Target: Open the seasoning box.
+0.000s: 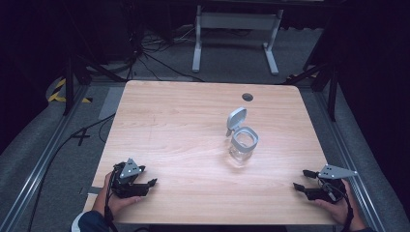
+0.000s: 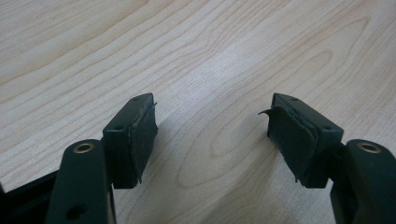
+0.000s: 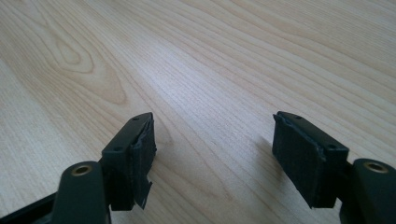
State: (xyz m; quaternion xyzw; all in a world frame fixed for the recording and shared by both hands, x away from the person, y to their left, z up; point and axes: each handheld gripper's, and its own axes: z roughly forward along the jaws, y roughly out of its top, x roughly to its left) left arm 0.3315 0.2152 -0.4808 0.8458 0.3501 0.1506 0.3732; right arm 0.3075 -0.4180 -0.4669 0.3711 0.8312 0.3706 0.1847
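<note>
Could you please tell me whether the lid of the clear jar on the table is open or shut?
Open: the grey lid stands tilted up behind the clear jar, leaving its mouth uncovered.

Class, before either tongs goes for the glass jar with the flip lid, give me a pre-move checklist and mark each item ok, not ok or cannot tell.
1. Left tongs open, holding nothing: ok.
2. Right tongs open, holding nothing: ok.
3. Glass jar upright on the wooden table: ok.
4. Lid open, hinged up behind the mouth: ok.
5. Path from each tongs to the jar unobstructed: ok.
6. Jar contents: cannot tell.
</note>
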